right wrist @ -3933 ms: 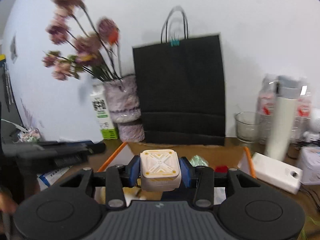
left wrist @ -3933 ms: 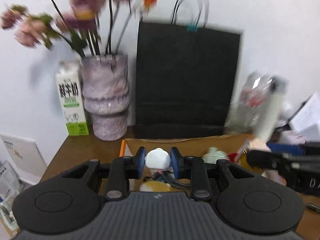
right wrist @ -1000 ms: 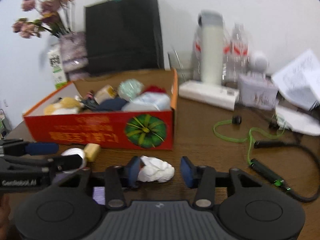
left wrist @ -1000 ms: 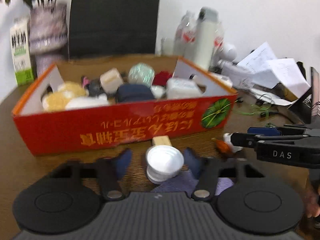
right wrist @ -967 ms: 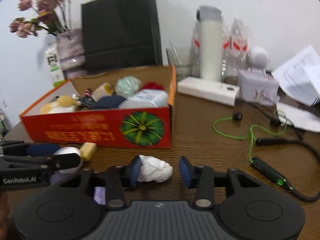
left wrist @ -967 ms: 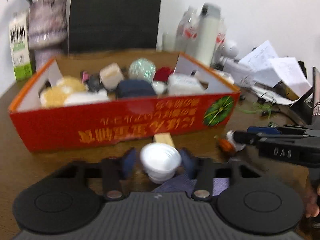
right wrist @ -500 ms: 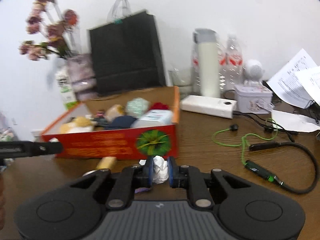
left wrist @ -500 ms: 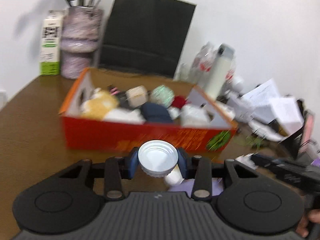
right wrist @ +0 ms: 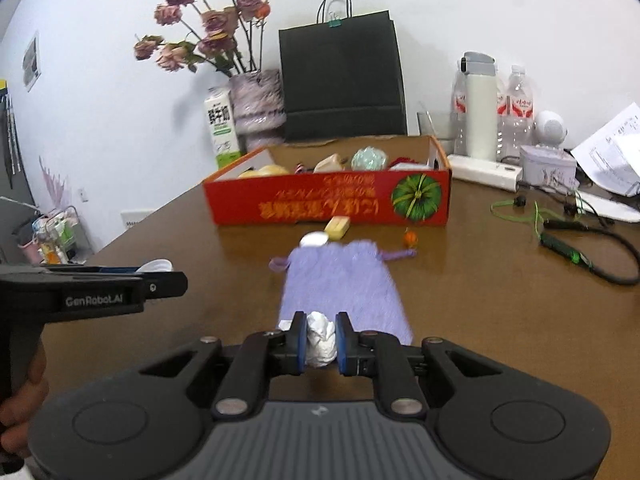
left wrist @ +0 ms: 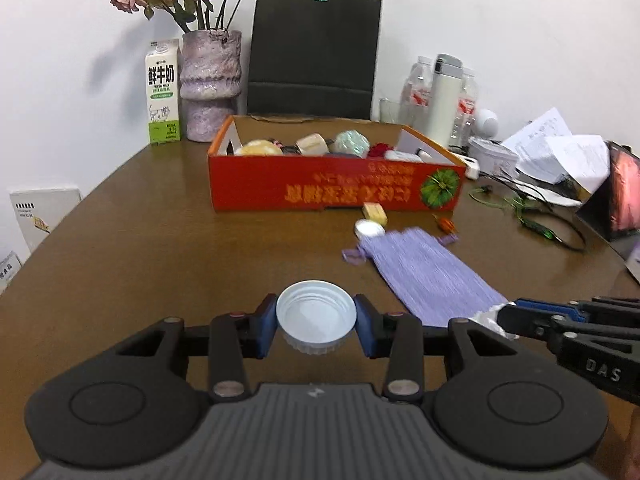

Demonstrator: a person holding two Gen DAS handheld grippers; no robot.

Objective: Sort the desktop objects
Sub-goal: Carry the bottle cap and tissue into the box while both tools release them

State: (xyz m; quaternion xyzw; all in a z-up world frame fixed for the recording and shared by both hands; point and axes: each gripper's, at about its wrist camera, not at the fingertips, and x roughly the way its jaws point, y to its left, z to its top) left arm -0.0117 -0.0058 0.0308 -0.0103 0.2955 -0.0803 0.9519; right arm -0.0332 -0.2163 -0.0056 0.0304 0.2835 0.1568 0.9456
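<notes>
My left gripper (left wrist: 315, 326) is shut on a white jar lid (left wrist: 315, 316), held above the brown table well in front of the red box (left wrist: 320, 194). My right gripper (right wrist: 320, 342) is shut on a crumpled white paper ball (right wrist: 320, 338), over the near end of a purple drawstring pouch (right wrist: 340, 284). The red box (right wrist: 340, 204) holds several small items. In front of it lie a second white lid (left wrist: 369, 229), a tan block (left wrist: 375, 212) and a small orange object (left wrist: 446, 224). The right gripper shows at the right of the left wrist view (left wrist: 508, 316).
A black paper bag (left wrist: 314, 52), a vase of dried flowers (left wrist: 210, 84) and a milk carton (left wrist: 162, 92) stand behind the box. Bottles (left wrist: 444, 100), papers (left wrist: 560, 152), green cables (right wrist: 560, 240) and a tablet (left wrist: 624, 196) crowd the right side.
Both grippers closed on their objects, the left on the lid and the right on the paper ball, lifted them and drew back from the red box.
</notes>
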